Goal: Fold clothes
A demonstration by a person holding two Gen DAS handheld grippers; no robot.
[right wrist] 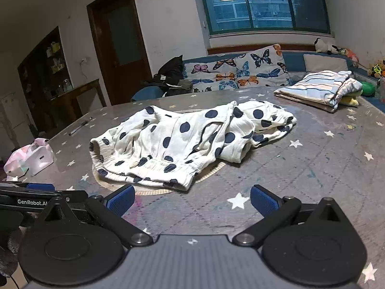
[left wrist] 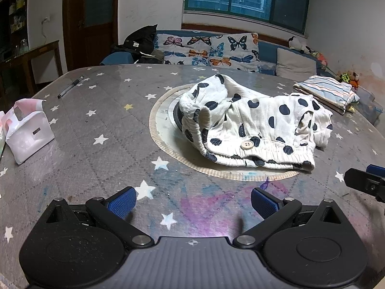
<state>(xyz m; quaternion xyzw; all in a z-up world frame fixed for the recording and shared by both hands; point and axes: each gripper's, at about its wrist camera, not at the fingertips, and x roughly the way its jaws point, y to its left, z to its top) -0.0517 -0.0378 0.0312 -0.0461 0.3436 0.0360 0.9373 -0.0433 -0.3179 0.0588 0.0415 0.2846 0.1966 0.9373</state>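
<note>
Left wrist view: the left gripper has its blue pads spread wide with nothing between them, hovering low over the grey star-print table. The polka-dot garment lies crumpled ahead and a bit to the right, on the round mat in the table's middle, its waistband and a pale button facing the camera, clear of the pads. The right gripper pokes in at the right edge. A folded striped piece sits at the far right, a pen and a white pouch off to the left.

Right wrist view: the right gripper is spread too and empty. The garment is just ahead, slightly left, waistband nearest, not touching the fingers.
</note>
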